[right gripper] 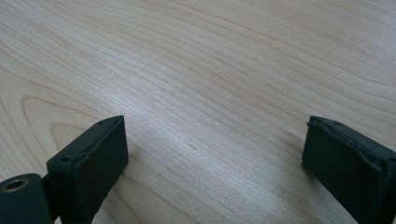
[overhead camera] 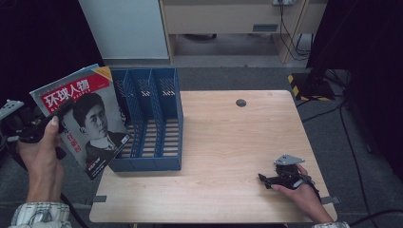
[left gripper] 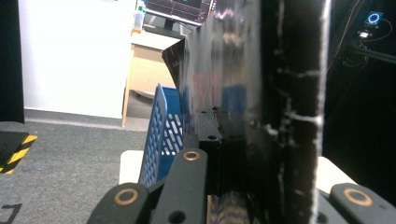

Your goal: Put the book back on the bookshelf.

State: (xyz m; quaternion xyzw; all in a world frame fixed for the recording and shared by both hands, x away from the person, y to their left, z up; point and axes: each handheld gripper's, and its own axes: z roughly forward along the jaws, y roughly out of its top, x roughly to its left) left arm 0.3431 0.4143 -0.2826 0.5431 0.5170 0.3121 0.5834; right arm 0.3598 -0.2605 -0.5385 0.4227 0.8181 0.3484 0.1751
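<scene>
A magazine (overhead camera: pixel 88 118) with a red title band and a portrait on its cover is held up, tilted, at the table's left edge, in front of the left end of a blue multi-slot file rack (overhead camera: pixel 157 118). My left gripper (overhead camera: pixel 50 124) is shut on the magazine's left edge. In the left gripper view the magazine (left gripper: pixel 261 93) runs edge-on between the jaws of the left gripper (left gripper: pixel 261 191), with the blue rack (left gripper: pixel 163 130) behind it. My right gripper (overhead camera: pixel 266 179) rests on the table's front right, open. Its jaws (right gripper: pixel 215 154) stand wide apart over bare wood.
The light wooden table (overhead camera: pixel 228 137) has a round cable hole (overhead camera: pixel 241 102) near its far edge. Grey carpet surrounds it. A white cabinet (overhead camera: pixel 126 28), a wooden desk (overhead camera: pixel 228 19) and a yellow-black striped stand base (overhead camera: pixel 309 85) lie beyond.
</scene>
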